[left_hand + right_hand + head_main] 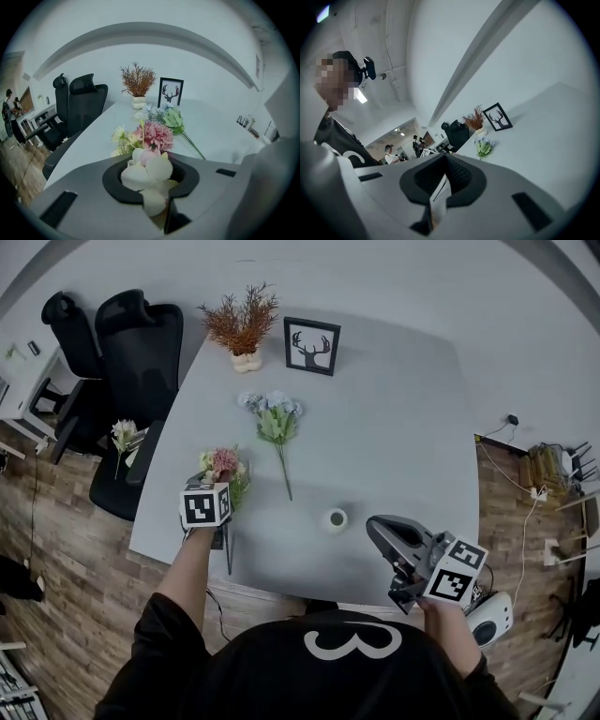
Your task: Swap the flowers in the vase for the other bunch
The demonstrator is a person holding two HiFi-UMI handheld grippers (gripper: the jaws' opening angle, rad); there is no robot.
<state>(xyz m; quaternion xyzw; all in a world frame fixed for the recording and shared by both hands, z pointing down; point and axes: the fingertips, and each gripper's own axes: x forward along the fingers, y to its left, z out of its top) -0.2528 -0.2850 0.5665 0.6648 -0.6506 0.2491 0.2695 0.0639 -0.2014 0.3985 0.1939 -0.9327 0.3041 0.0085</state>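
Grey tabletop (394,427) with the blue bunch (275,418) lying flat mid-surface, the pink-and-white bunch (225,465) at the near left edge gripped by the left claw (151,178), stems masked by petals, the closed, empty right claw (443,183), and the small white vase (337,518), interior indistinct.

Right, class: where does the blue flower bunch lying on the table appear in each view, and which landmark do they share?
Head view: blue flower bunch lies just left of centre, upper half.
Left gripper view: blue flower bunch at centre, behind the pink bunch.
Right gripper view: blue flower bunch small, just right of centre.
Shared landmark: framed deer picture, beyond it in all three.
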